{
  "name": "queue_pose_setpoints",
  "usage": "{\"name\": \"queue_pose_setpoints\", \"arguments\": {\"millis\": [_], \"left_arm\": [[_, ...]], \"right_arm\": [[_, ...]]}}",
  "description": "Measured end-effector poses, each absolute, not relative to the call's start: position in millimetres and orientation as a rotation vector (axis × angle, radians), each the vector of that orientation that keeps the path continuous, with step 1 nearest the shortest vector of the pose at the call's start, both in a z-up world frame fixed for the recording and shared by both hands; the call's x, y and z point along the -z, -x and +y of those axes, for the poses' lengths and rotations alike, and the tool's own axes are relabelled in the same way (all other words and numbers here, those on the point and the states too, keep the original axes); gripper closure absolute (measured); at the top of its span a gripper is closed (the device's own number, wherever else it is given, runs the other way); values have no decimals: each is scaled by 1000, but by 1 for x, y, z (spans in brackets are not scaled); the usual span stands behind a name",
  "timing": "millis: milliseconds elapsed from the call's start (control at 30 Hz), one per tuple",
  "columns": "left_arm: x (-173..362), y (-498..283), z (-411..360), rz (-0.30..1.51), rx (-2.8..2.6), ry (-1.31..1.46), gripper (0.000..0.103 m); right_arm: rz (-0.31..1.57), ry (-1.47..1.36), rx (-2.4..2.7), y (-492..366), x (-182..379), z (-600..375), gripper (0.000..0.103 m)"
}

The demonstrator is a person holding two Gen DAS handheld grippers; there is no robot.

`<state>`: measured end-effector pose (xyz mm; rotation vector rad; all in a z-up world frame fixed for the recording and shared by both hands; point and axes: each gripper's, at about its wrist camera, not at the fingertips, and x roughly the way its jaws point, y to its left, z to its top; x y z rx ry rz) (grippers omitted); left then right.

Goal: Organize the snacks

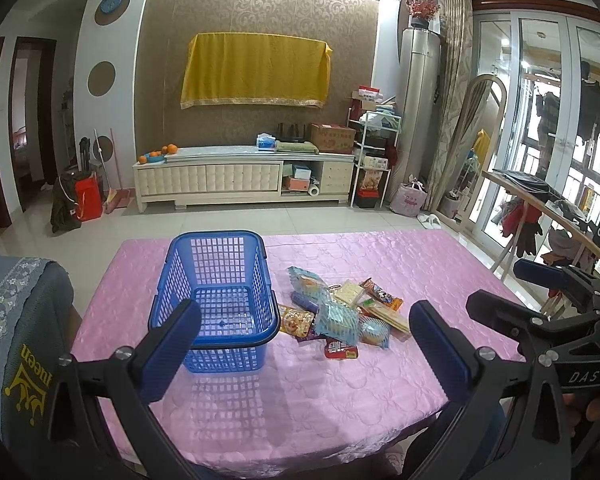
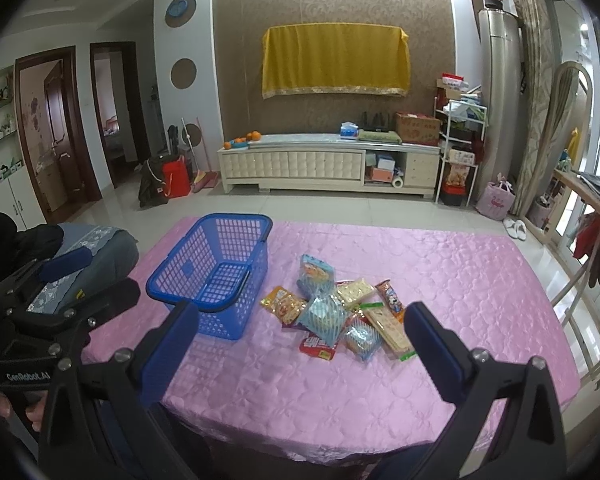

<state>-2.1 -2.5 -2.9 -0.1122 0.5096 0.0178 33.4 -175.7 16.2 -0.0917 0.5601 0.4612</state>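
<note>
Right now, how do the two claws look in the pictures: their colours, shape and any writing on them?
Both are alike. The left claw and the right claw each have a black plastic frame with silver screws and two flat, ribbed blue fingers. The side of the right one reads "DAS" in white letters in the left camera's view; the left one reads "GenRobot.AI" in the right camera's view. No cables or sleeves show.

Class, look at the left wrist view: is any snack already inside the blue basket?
No: the blue basket is empty; the snack packets lie beside it on the tablecloth.

My two views are bright and sharp; daylight from the windows [image 1: 556, 128] glares on the pink tablecloth [image 1: 340, 400], edges bowed and darkened
</note>
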Motion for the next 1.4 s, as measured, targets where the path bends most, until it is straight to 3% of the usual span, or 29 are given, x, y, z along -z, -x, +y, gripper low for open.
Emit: {"name": "queue_pose_setpoints", "arguments": {"millis": [1400], "left_arm": [[2, 3, -1, 519, -23, 110, 0]], "right_arm": [[565, 99, -474, -31, -14, -177, 0]]}}
